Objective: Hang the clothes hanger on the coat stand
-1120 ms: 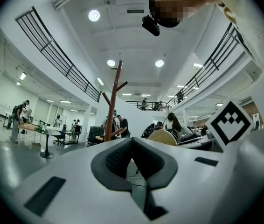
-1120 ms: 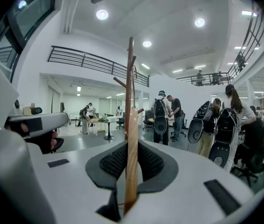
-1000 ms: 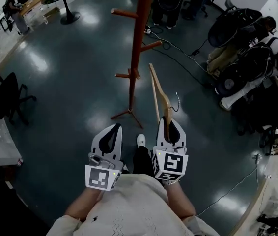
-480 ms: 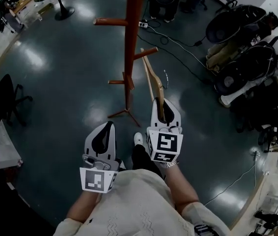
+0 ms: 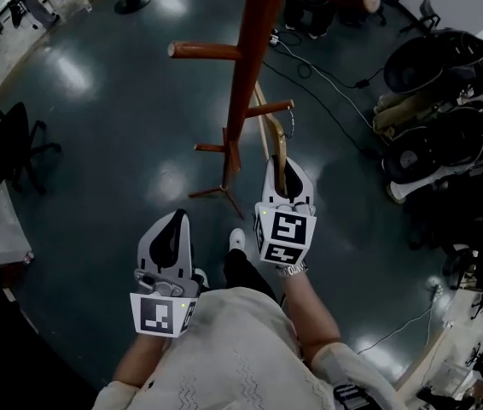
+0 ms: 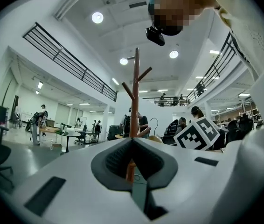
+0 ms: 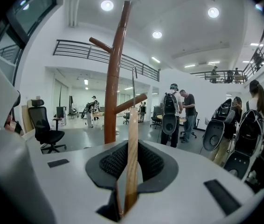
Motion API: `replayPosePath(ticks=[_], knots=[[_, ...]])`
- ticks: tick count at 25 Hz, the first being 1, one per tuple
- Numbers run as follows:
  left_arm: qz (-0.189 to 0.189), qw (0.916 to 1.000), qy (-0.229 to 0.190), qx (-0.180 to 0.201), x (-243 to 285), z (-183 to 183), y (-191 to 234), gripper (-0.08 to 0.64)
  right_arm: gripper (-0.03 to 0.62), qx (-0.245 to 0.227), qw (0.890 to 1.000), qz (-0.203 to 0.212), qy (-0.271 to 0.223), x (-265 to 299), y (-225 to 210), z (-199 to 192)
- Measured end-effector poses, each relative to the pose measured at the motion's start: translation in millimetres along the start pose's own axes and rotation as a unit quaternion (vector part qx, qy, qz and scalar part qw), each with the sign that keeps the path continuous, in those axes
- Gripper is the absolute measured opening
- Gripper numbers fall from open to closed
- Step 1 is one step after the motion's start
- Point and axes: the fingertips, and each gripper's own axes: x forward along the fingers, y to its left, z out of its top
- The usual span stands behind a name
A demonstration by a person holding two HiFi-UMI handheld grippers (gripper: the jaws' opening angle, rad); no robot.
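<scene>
The brown wooden coat stand [image 5: 243, 84] rises just ahead of me, with pegs sticking out left [image 5: 203, 50] and right [image 5: 272, 107]. My right gripper [image 5: 282, 164] is shut on one arm of a pale wooden clothes hanger [image 5: 273, 140], held edge-on and pointing up at the stand. The hanger's wire hook [image 5: 293, 123] sits just beside the lower right peg; I cannot tell if they touch. In the right gripper view the hanger [image 7: 132, 148] runs up between the jaws of the right gripper [image 7: 133, 146], in front of the stand [image 7: 113, 78]. My left gripper [image 5: 176, 218] hangs lower left, shut and holding nothing, also the left gripper [image 6: 132, 142].
The stand's feet [image 5: 216, 196] spread on the dark floor by my shoe [image 5: 236, 240]. Cables [image 5: 327, 101] trail to the right. Dark chairs and bags [image 5: 446, 118] crowd the right side, an office chair [image 5: 11, 156] stands at the left. People [image 7: 178, 113] stand beyond the stand.
The right gripper has carried the hanger forward and up toward the stand; its hook has come next to the lower right peg. The stand looks nearer. The left gripper stays low.
</scene>
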Motion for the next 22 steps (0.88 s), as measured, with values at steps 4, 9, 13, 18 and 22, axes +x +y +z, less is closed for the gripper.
replayPosePath(ticks=[4, 9, 13, 18, 22], knots=[[0.022, 0.9997, 0.003, 0.003, 6.6, -3.0, 3.8, 0.012, 0.069, 0.001, 1.000, 0.016, 0.006, 20.7, -0.5, -2.9], [0.042, 0.9991, 0.004, 0.005, 10.9, -3.7, 11.3, 0.012, 0.069, 0.002, 1.000, 0.028, 0.012, 37.6, 3.0, -5.8], [0.052, 0.9986, 0.006, 0.007, 12.8, -5.8, 9.8, 0.012, 0.069, 0.001, 0.999, 0.034, 0.020, 44.0, 1.6, -14.5], [0.057, 0.9983, 0.010, 0.007, 11.3, -12.4, 8.3, 0.012, 0.069, 0.004, 0.999, 0.038, 0.027, 47.1, 3.1, -23.9], [0.057, 0.9983, 0.007, 0.003, 11.9, -12.6, 4.8, 0.012, 0.069, 0.005, 0.999, 0.041, 0.029, 51.1, 3.6, -26.6]])
